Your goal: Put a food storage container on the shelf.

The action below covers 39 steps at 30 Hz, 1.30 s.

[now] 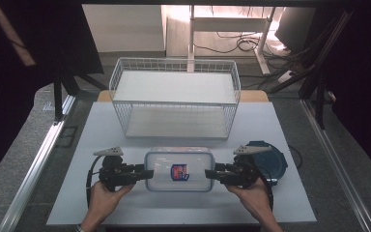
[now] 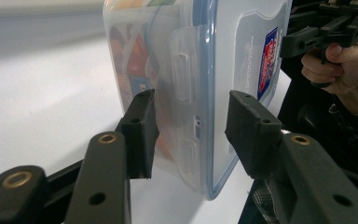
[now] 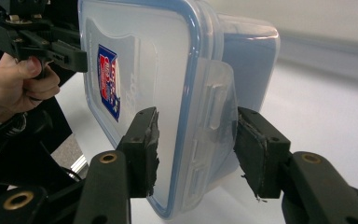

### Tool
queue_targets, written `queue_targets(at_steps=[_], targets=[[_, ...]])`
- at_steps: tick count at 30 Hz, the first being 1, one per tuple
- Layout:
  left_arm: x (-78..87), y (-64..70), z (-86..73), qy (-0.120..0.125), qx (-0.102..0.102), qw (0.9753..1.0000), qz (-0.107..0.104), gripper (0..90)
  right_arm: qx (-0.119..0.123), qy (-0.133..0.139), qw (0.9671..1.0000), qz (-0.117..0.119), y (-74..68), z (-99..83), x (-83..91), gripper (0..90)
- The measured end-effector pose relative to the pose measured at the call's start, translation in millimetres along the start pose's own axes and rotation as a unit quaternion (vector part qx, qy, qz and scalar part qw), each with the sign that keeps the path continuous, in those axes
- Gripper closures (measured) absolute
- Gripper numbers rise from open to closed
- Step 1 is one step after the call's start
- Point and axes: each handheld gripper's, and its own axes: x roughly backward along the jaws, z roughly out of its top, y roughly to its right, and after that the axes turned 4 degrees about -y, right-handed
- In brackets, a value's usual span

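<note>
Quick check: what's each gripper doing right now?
Left gripper: open, jaws either side of the clear lidded container's end latch, not clamped.
Right gripper: open, jaws straddling the latch at the opposite end, with gaps visible.

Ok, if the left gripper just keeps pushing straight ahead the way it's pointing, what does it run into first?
The left gripper would meet the end of the clear lidded container first. Its open jaws already straddle the container's side latch, one above the lid, one below. Whether a pad already touches is unclear.
</note>
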Motion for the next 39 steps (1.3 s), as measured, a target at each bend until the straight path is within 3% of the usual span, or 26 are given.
queue_targets(at_steps=[16,39], targets=[[19.4,1.0,54.5,0.024,-0.021,0.9992,0.022,53.1,0.014,0.038,0.9992,0.006,5.0,56.6,11.3,51.5],[47.0,-12.2,141.3,0.063,-0.023,0.9975,0.019,54.0,0.023,0.078,0.9966,0.013,17.5,139.9,22.9,51.5]])
